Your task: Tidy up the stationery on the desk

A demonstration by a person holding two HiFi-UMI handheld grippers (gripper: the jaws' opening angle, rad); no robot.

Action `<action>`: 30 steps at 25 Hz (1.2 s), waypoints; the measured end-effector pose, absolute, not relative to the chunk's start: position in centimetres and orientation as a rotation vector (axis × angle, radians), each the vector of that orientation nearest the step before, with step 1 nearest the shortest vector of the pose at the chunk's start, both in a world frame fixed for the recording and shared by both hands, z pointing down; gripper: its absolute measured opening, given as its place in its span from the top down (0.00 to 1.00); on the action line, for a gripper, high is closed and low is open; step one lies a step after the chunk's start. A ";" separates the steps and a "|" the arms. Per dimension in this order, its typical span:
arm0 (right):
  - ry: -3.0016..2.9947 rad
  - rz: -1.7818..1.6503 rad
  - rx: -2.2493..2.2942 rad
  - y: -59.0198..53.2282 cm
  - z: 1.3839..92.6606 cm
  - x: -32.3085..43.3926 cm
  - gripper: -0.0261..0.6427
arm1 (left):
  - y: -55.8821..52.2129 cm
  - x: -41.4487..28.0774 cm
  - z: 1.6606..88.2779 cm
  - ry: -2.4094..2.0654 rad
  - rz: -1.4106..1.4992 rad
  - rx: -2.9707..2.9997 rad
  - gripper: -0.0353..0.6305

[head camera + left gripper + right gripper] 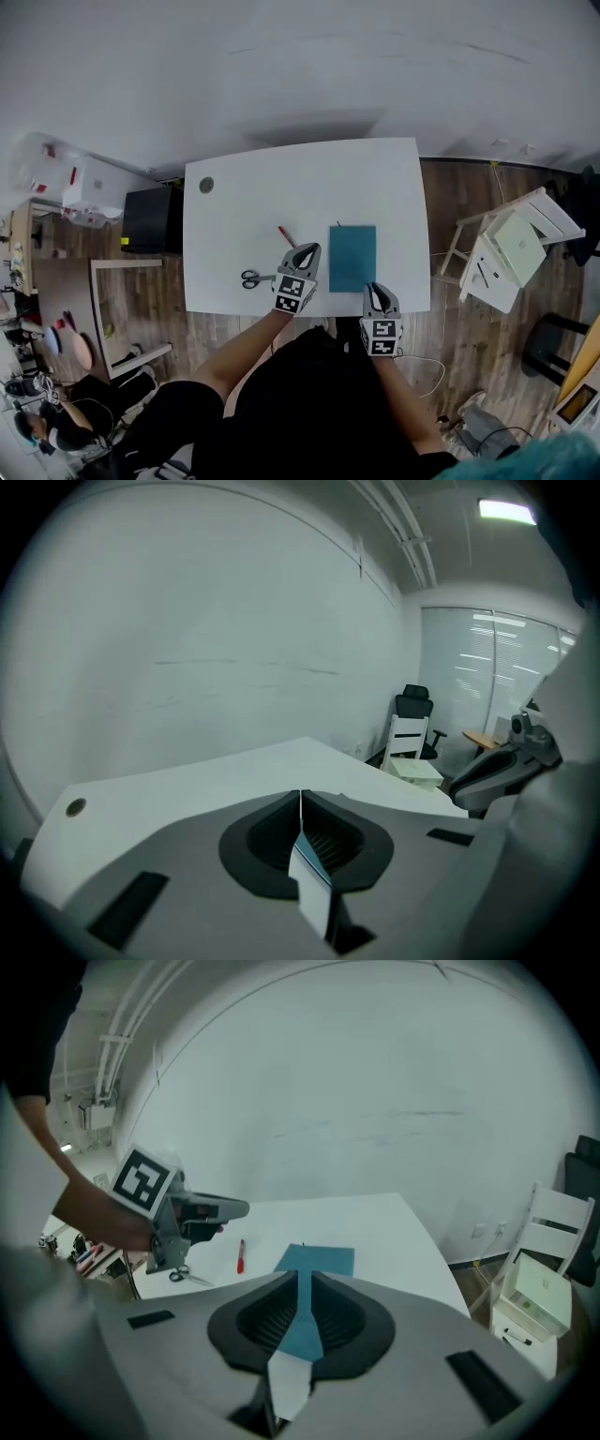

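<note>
One red pen (286, 236) — diagonal; scissors (253, 278) blades point right.

Left claw (308, 248) and right claw (375, 288) tilt downward — jaws pressed together.

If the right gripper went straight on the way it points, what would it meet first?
Most likely the teal notebook, lying flat on the desk just ahead of the right gripper; exact depth is unclear.

clothing: black top | left gripper (308, 249): grey, black-white marker cube | right gripper (375, 288): alike
</note>
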State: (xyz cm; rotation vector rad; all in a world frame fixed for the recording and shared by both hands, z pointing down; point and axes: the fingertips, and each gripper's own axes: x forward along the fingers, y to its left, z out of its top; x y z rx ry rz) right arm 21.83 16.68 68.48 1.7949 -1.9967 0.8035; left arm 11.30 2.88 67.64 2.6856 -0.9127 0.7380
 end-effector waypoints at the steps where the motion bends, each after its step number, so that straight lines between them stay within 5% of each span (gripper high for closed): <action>1: -1.979 0.821 1.778 16.8 69.5 22.1 0.91 | 2.2 11.8 68.6 -0.898 0.768 2.686 0.92; 11: -1.837 1.069 1.711 16.7 77.0 24.8 0.89 | -1.5 16.8 75.7 -0.680 1.013 2.618 0.86; 13: -1.800 1.167 1.691 16.3 78.3 24.5 0.76 | -2.1 17.4 76.7 -0.614 1.046 2.611 0.76; 30: -1.755 1.203 1.420 18.1 81.5 22.9 0.73 | -1.7 17.2 81.8 -0.487 1.240 2.458 0.76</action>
